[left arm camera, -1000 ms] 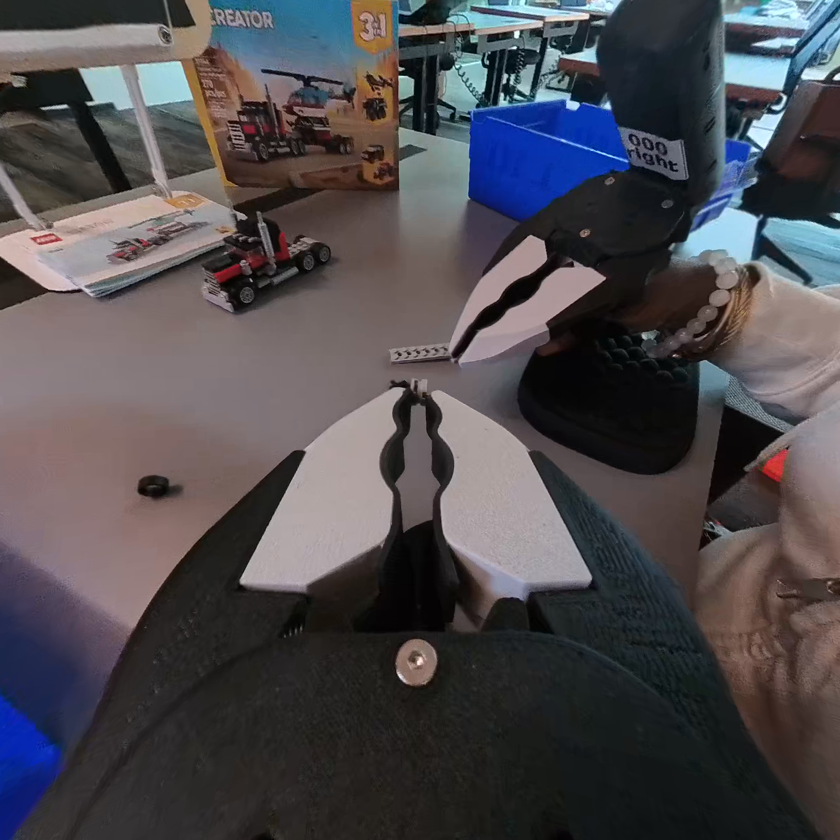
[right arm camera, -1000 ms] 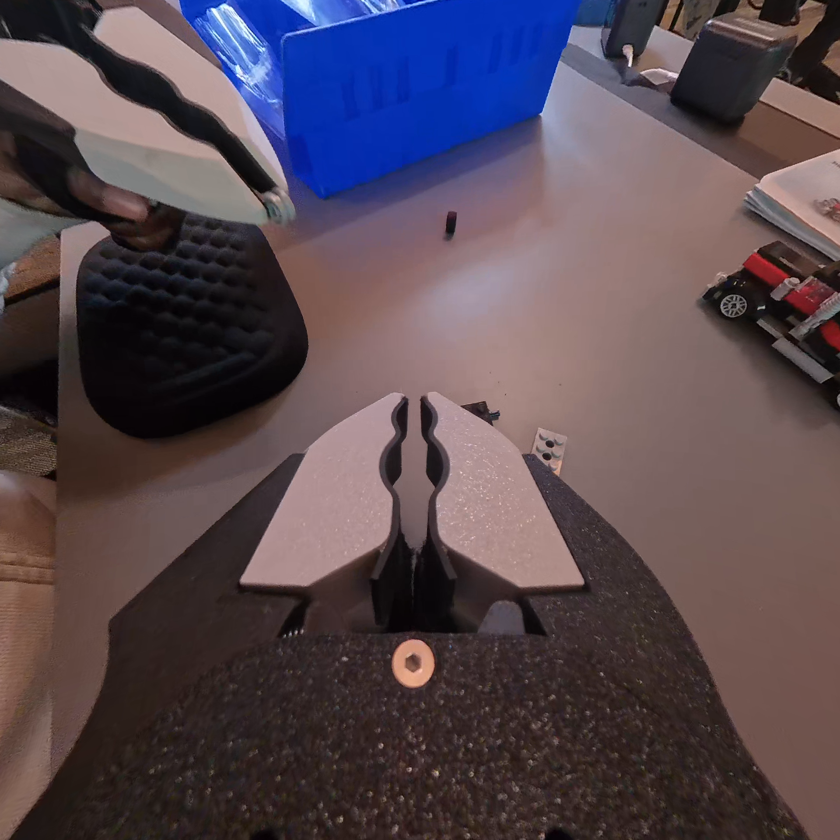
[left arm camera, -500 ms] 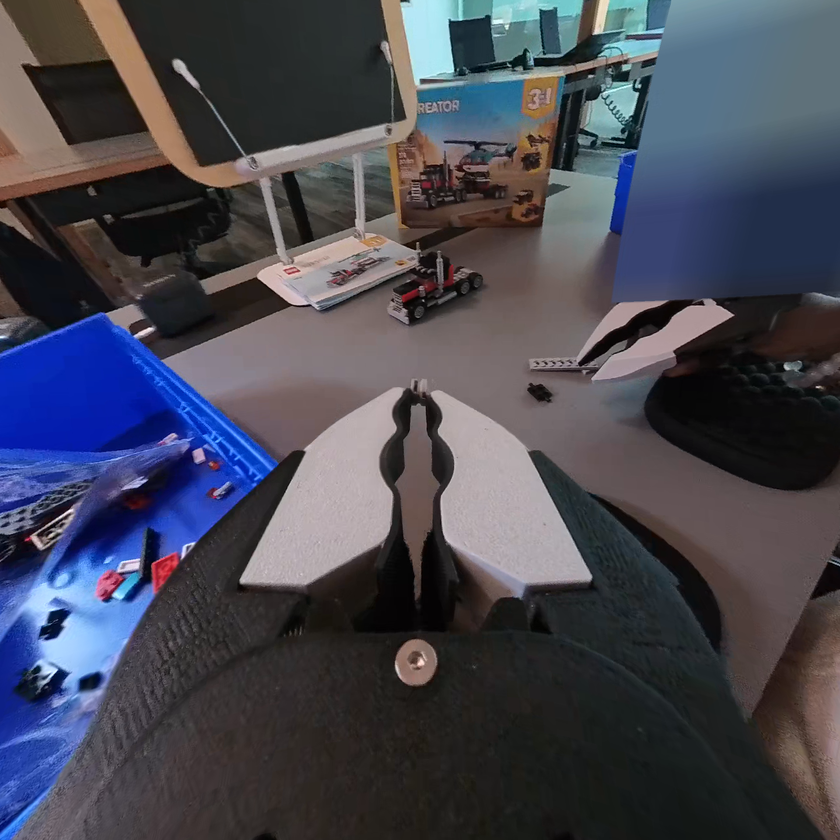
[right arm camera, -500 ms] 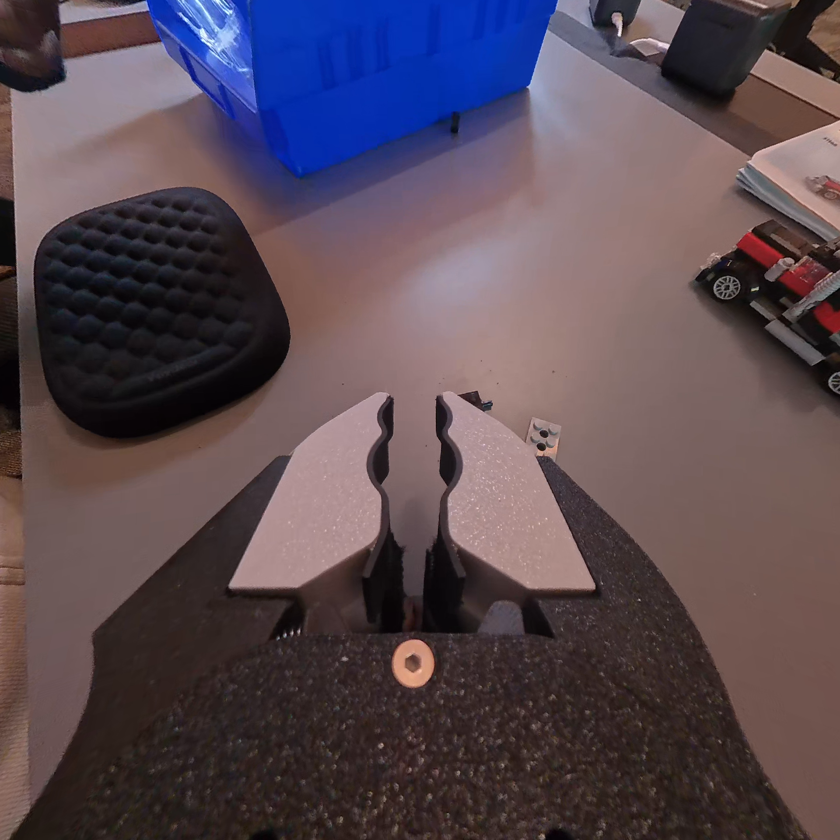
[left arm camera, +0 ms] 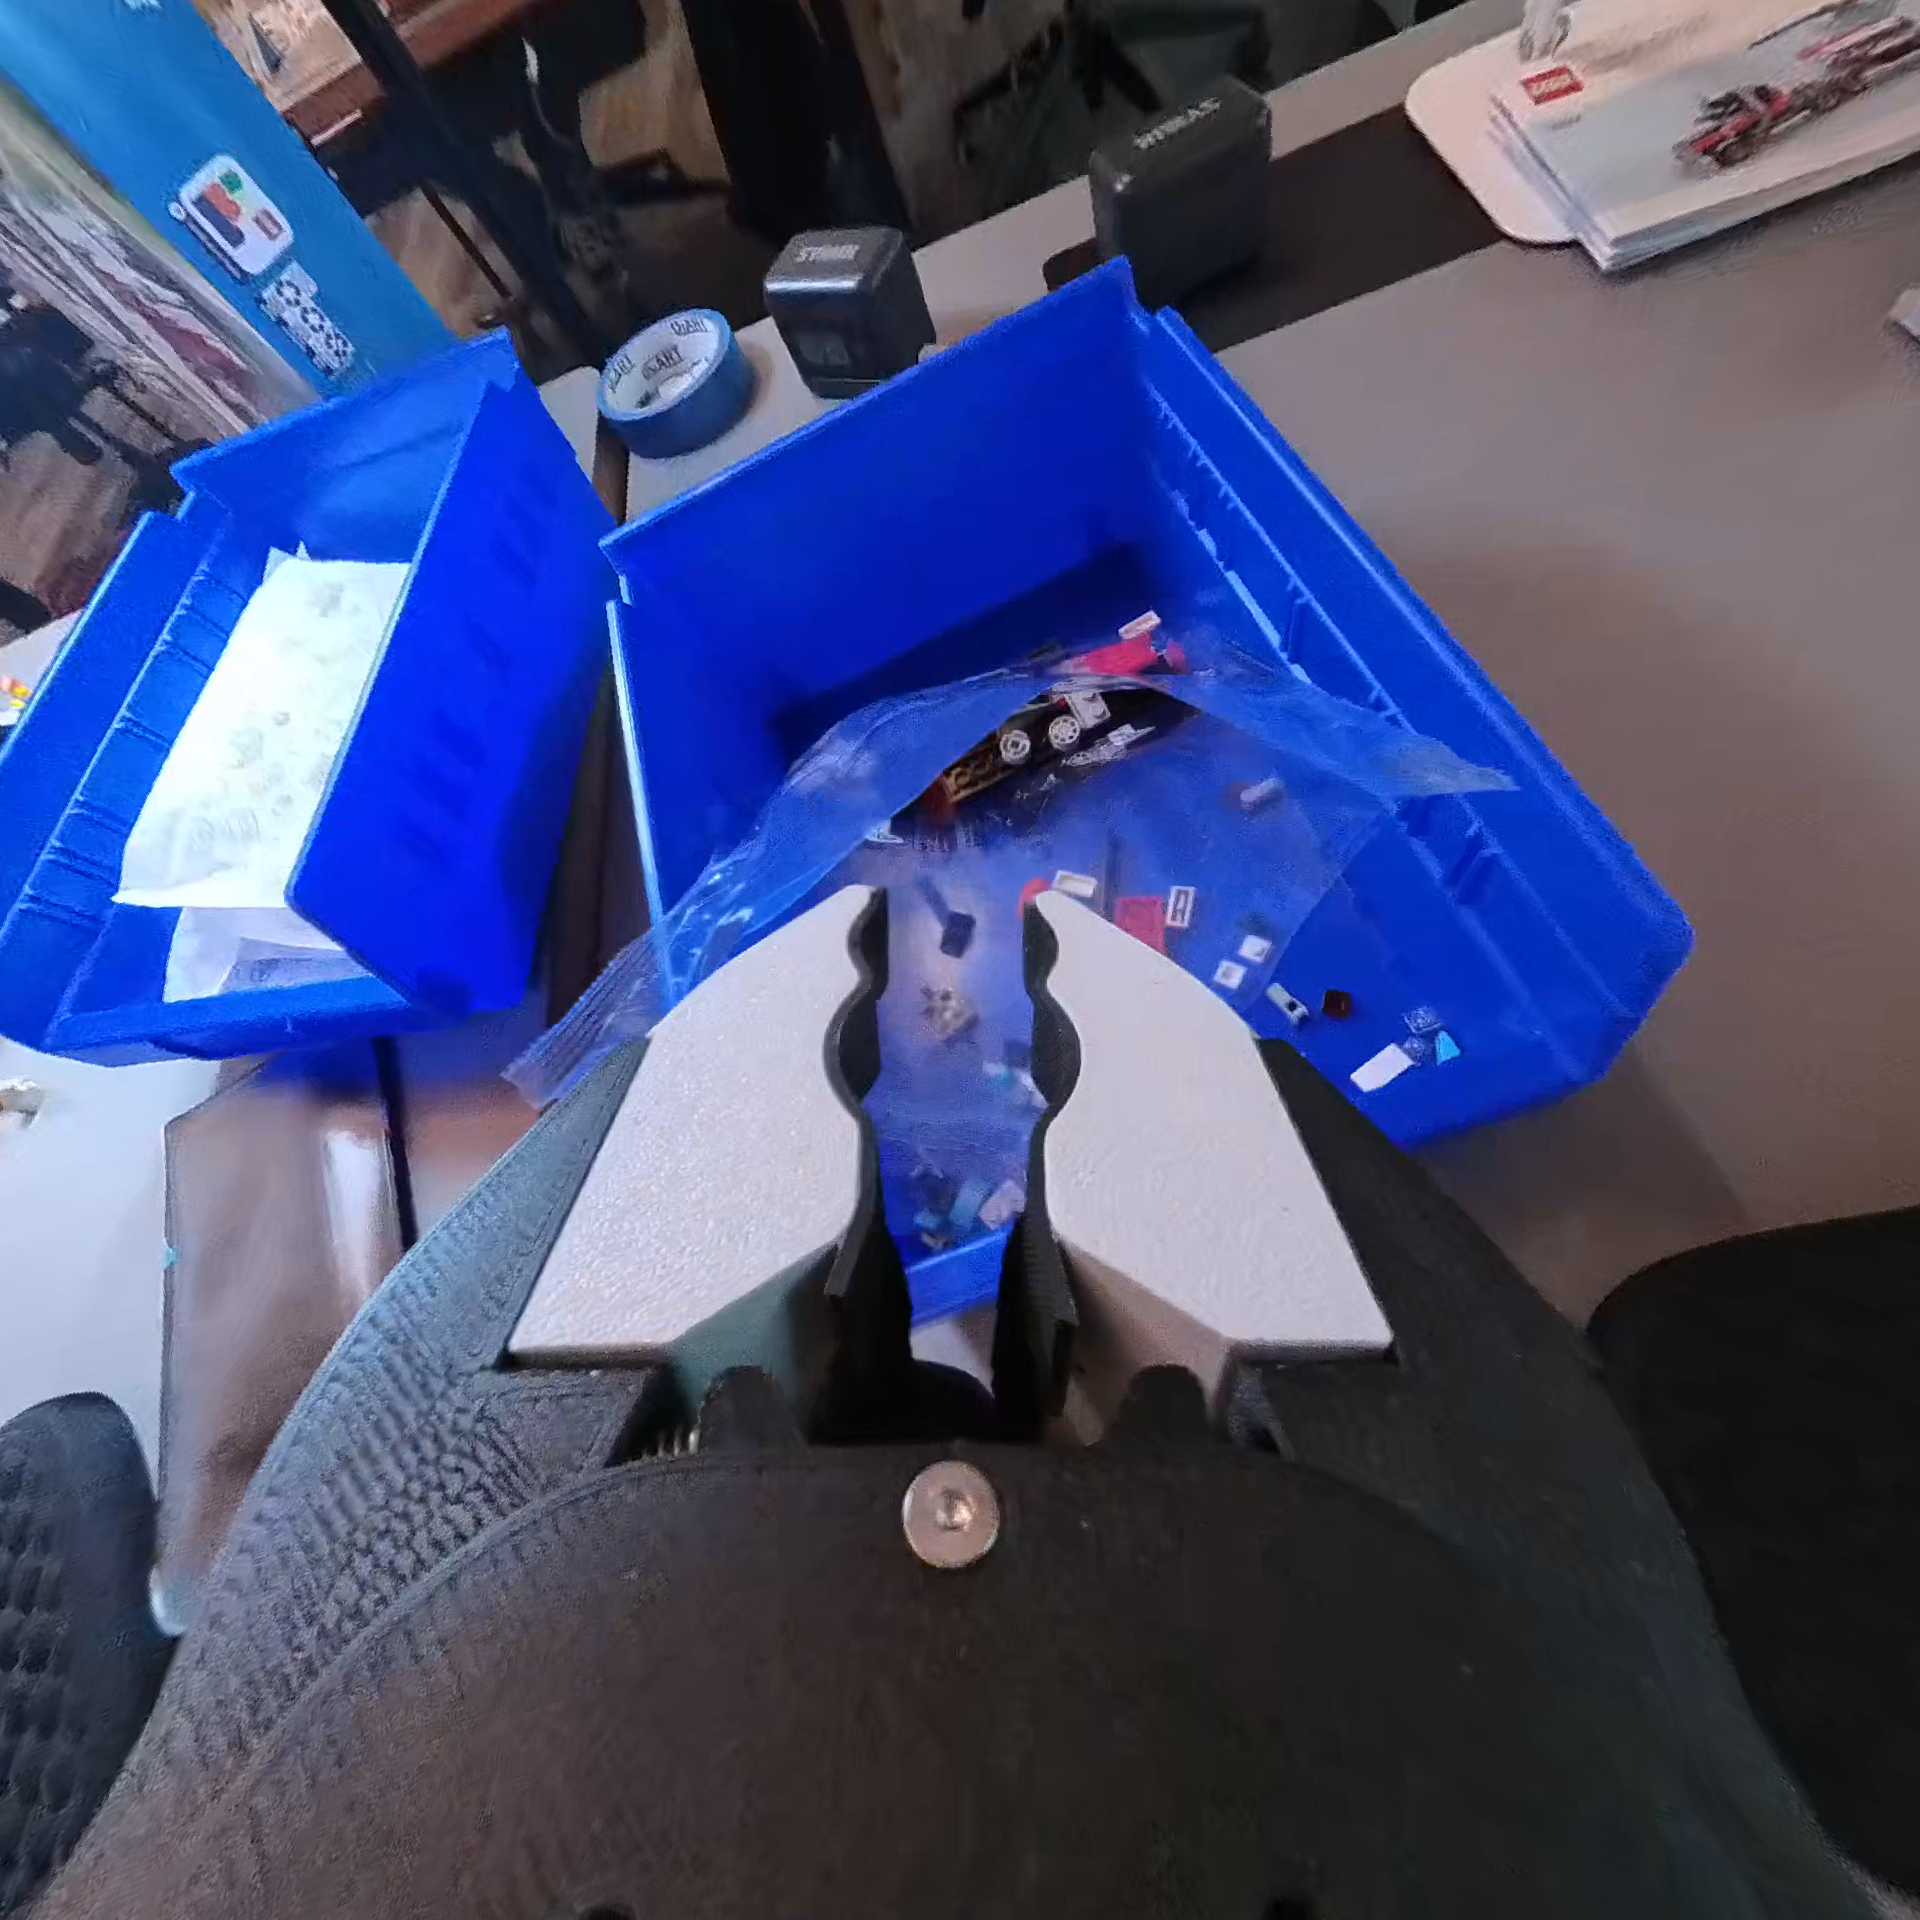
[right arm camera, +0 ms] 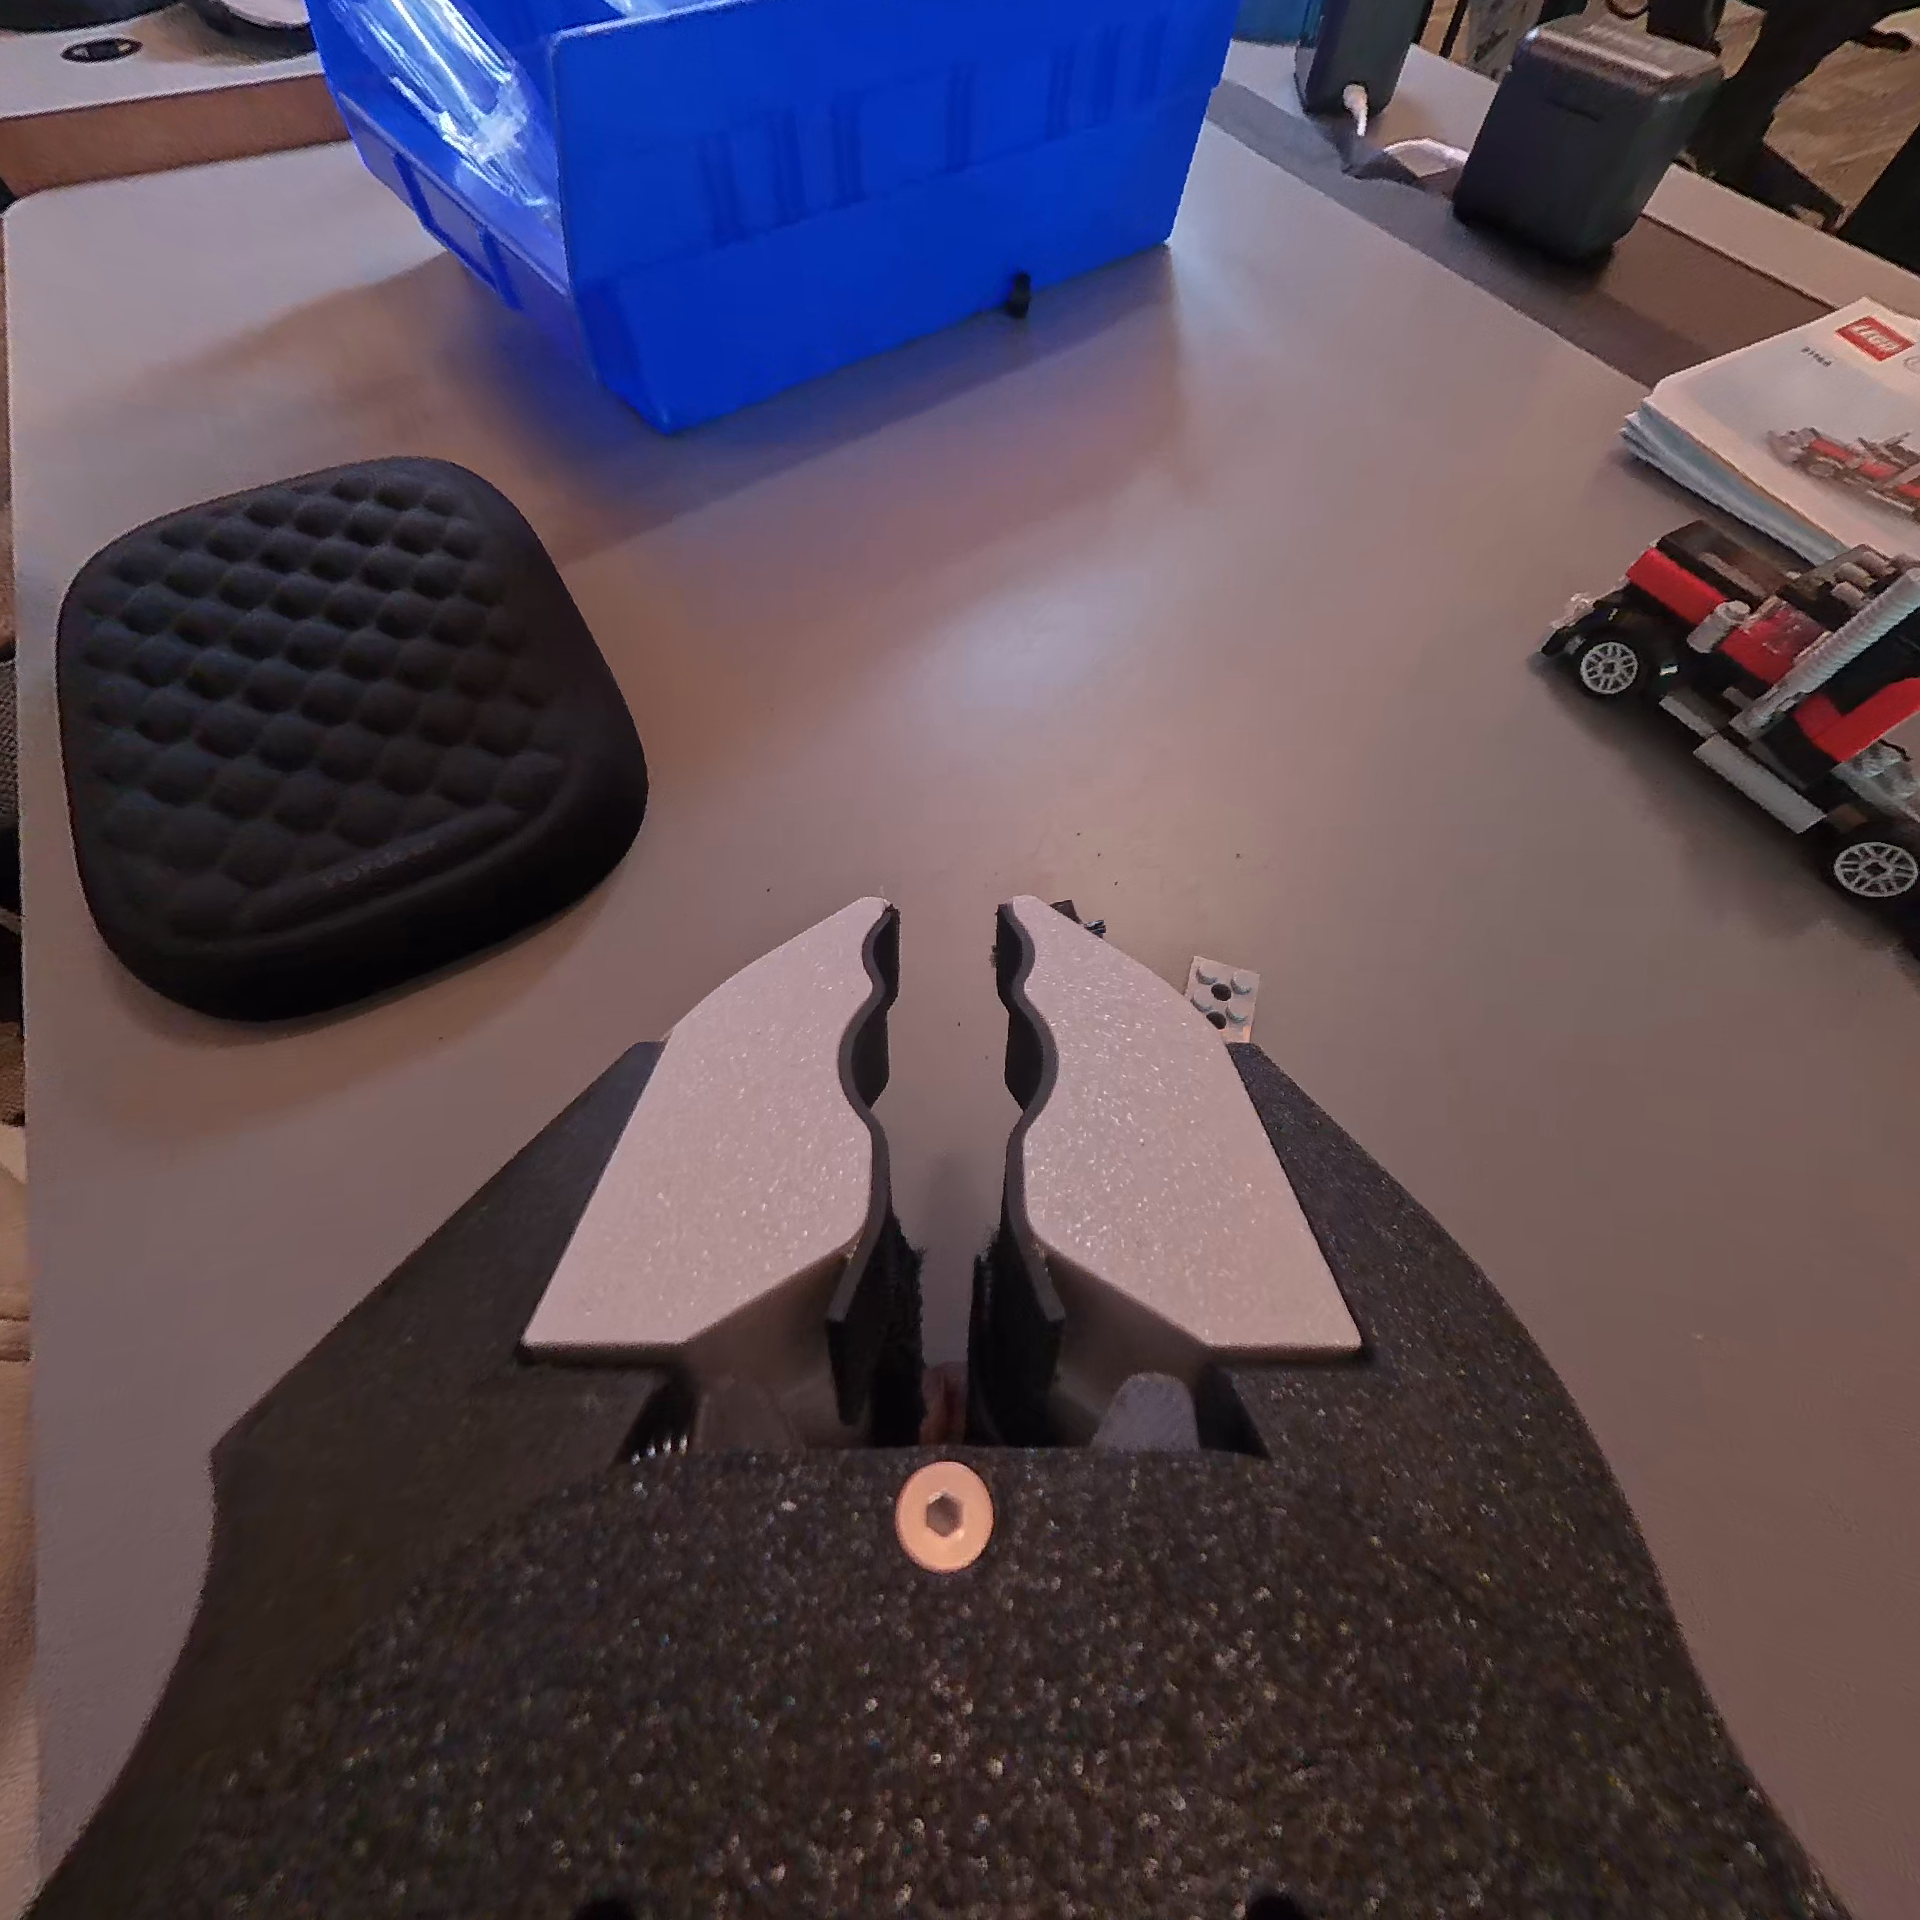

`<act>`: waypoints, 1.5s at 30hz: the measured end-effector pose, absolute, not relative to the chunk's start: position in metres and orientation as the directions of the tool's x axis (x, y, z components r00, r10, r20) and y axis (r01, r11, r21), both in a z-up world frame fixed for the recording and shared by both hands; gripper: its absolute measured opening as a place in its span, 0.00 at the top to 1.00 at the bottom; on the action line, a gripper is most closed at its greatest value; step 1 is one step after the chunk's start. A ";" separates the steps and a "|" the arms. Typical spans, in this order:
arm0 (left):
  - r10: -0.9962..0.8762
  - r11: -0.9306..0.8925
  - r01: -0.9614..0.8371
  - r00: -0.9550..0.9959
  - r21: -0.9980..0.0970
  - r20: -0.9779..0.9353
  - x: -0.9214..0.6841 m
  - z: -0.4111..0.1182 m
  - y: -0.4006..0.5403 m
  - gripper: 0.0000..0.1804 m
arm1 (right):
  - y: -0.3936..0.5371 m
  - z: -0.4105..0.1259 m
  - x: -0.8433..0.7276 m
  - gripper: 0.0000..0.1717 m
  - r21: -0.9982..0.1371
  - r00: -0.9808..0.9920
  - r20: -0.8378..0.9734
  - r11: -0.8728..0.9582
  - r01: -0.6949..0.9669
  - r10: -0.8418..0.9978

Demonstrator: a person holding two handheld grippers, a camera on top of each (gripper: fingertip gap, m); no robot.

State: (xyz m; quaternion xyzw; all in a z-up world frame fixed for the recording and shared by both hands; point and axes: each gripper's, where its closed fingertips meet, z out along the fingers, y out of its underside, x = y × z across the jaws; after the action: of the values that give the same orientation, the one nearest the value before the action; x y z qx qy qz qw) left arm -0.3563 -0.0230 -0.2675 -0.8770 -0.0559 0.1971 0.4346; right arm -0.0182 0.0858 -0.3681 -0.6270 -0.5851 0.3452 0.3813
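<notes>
L gripper (left arm camera: 951, 914) is over the near end of the blue bin (left arm camera: 1039, 499), jaws parted to a moderate gap, nothing clamped, pads bare. Seen through the gap: loose small bricks (left arm camera: 1153, 914) on the bin floor, under and around a clear plastic bag (left arm camera: 1299, 727) that drapes over the bin's near and right walls. Darker parts sit inside the bag toward the bin's far end, incl a couple of light wheel hubs. Left of that bin is a 2nd blue bin (left arm camera: 436, 727) w/ white paper sheets in it, walls nearly touching. Beyond the bin: blue tape roll (left arm camera: 675, 379) and two dark boxy units (left arm camera: 847, 307). Instruction booklets (left arm camera: 1704, 135) are far right of the bin. R gripper (right arm camera: 945, 925) is low over the grey table (right arm camera: 1039, 644), well short of the blue bin, narrow gap, nothing between the pads, just bare table there. Just right of its right fingertip: small dark piece, mostly hidden, and a light grey studded plate (right arm camera: 1224, 992) flat on the table. Black dimpled pad (right arm camera: 322, 717) lies between R gripper and the bin, off to the left. Red/black toy truck (right arm camera: 1766, 707) is far right of the bin, booklets just behind it. Tiny black piece (right arm camera: 1020, 294) sits against the bin's near wall.
</notes>
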 end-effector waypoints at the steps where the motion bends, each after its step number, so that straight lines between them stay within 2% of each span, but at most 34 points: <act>1: 0.270 -0.619 -0.073 0.915 -0.782 -0.299 -0.360 -0.267 -0.022 0.86 | 0.086 -0.368 -0.018 0.90 -0.884 0.081 0.014 -0.025 0.466 0.997; 7: 0.278 -0.564 -0.096 0.913 -0.820 -0.298 -0.350 -0.252 -0.021 0.85 | 0.088 -0.368 -0.018 0.90 -0.884 0.084 0.002 -0.038 0.465 0.996; 9: 0.137 -0.426 -0.107 0.974 -0.898 -0.181 -0.291 -0.226 -0.012 0.85 | 0.088 -0.367 -0.018 0.90 -0.886 0.086 -0.004 -0.043 0.462 0.996; 11: -0.099 -0.132 -0.071 0.993 -0.989 -0.058 -0.208 -0.184 0.001 0.89 | 0.089 -0.368 -0.018 0.90 -0.886 0.093 -0.011 -0.053 0.461 0.996; 12: -0.178 -0.044 -0.055 0.983 -0.998 -0.046 -0.175 -0.177 0.008 0.91 | 0.090 -0.368 -0.018 0.90 -0.885 0.095 -0.015 -0.058 0.462 0.995; 13: -0.233 -0.072 -0.090 0.970 -0.993 -0.071 -0.151 -0.189 0.019 0.91 | 0.090 -0.369 -0.018 0.90 -0.884 0.096 -0.019 -0.061 0.464 0.995; 14: -0.261 -0.182 -0.195 0.954 -0.964 -0.144 -0.140 -0.215 0.033 0.89 | 0.090 -0.369 -0.018 0.90 -0.882 0.093 -0.023 -0.063 0.466 0.995; 16: -0.238 -0.374 -0.461 0.887 -0.805 -0.397 -0.161 -0.252 0.061 0.85 | 0.088 -0.367 -0.017 0.89 -0.891 0.081 -0.022 -0.056 0.450 0.997; 17: -0.297 -0.408 -0.576 0.817 -0.708 -0.494 -0.170 -0.257 0.072 0.84 | 0.088 -0.364 -0.016 0.89 -0.898 0.076 -0.021 -0.052 0.436 0.997; 18: -0.419 -0.420 -0.662 0.749 -0.621 -0.514 -0.171 -0.262 0.081 0.81 | 0.087 -0.362 -0.016 0.89 -0.905 0.072 -0.024 -0.052 0.423 0.997; 20: -0.670 -0.436 -0.764 0.628 -0.475 -0.396 -0.169 -0.267 0.093 0.79 | 0.088 -0.360 -0.015 0.89 -0.911 0.071 -0.039 -0.064 0.407 0.997; 22: -0.801 -0.454 -0.840 0.531 -0.296 -0.276 -0.185 -0.273 0.112 0.78 | 0.089 -0.361 -0.015 0.89 -0.911 0.073 -0.052 -0.077 0.406 0.996; 24: -0.870 -0.464 -0.886 0.461 -0.026 -0.178 -0.219 -0.292 0.129 0.76 | 0.091 -0.361 -0.015 0.89 -0.912 0.087 -0.049 -0.081 0.403 0.995; 26: -0.890 -0.455 -0.857 0.442 0.243 -0.108 -0.258 -0.318 0.143 0.77 | 0.093 -0.359 -0.014 0.89 -0.917 0.105 -0.040 -0.078 0.392 0.994; 29: -0.903 -0.376 -0.765 0.429 0.522 -0.022 -0.300 -0.354 0.153 0.77 | 0.096 -0.356 -0.013 0.89 -0.926 0.121 -0.044 -0.086 0.368 0.992; 31: -0.913 -0.323 -0.739 0.408 0.591 0.012 -0.313 -0.373 0.156 0.78 | 0.096 -0.354 -0.012 0.89 -0.930 0.122 -0.056 -0.096 0.355 0.991; 39: -0.903 -0.284 -0.710 0.424 0.644 0.070 -0.333 -0.410 0.142 0.81 | 0.097 -0.359 -0.013 0.89 -0.919 0.126 -0.052 -0.097 0.382 0.991; 42: -0.897 -0.286 -0.678 0.438 0.677 0.060 -0.340 -0.415 0.141 0.88 | 0.098 -0.359 -0.013 0.89 -0.917 0.135 -0.044 -0.093 0.388 0.990; 44: -0.880 -0.295 -0.671 0.468 0.680 0.081 -0.337 -0.415 0.137 0.96 | 0.099 -0.360 -0.013 0.89 -0.916 0.149 -0.037 -0.093 0.391 0.988; 45: -0.884 -0.300 -0.673 0.462 0.676 0.068 -0.336 -0.414 0.138 0.96 | 0.103 -0.362 -0.012 0.89 -0.913 0.174 -0.034 -0.102 0.394 0.984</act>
State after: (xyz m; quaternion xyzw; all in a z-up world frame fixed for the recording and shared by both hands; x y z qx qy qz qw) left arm -0.3358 0.1384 -0.4136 -0.7900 0.4927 0.1613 -0.3272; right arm -0.0122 0.1028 -0.3623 -0.6484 -0.5315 0.3611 0.4083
